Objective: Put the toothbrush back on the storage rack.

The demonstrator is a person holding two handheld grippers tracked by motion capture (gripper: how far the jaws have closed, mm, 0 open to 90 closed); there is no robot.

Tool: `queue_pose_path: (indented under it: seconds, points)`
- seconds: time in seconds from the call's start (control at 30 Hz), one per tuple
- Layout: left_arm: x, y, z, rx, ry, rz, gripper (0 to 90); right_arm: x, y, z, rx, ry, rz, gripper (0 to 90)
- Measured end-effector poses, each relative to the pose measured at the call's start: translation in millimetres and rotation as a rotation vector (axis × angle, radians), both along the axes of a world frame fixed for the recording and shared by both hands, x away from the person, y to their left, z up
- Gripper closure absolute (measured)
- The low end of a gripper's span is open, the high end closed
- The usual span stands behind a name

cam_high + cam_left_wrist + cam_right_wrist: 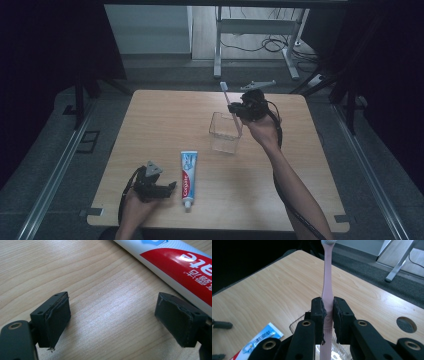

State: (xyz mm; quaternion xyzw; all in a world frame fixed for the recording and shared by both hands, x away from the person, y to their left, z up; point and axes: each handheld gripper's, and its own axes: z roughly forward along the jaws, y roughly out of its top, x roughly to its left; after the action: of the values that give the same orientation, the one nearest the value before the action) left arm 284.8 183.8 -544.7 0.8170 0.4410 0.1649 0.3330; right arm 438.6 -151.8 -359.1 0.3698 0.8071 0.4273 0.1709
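The right claw [328, 312] grips a pink toothbrush [327, 282] over the clear cup [225, 132]; the left claw [112, 320] gapes beside the "Colgate" tube [188, 178] near the tabletop's [165, 120] front edge.

Pale pink toothbrush [327, 277], clear cup [225, 132], red-white-blue toothpaste tube [188, 176]

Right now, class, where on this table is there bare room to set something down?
The table is bare left of the clear cup and right of it. It is crowded where the right gripper holds the toothbrush, and between left gripper and toothpaste.
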Motion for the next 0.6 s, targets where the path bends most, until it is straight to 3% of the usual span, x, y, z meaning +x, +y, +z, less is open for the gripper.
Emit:
queue_pose_path:
  seconds: [0.2,0.6]
  points:
    - [0.0,0.0,0.1,0.0,0.001,-0.001,13.1,4.9,5.1,-2.9,0.019,-0.006,-0.007,78.6]
    - [-0.2,0.0,0.1,0.0,0.002,0.0,13.1,12.7,6.9,-26.9,0.008,0.016,-0.019,78.6]
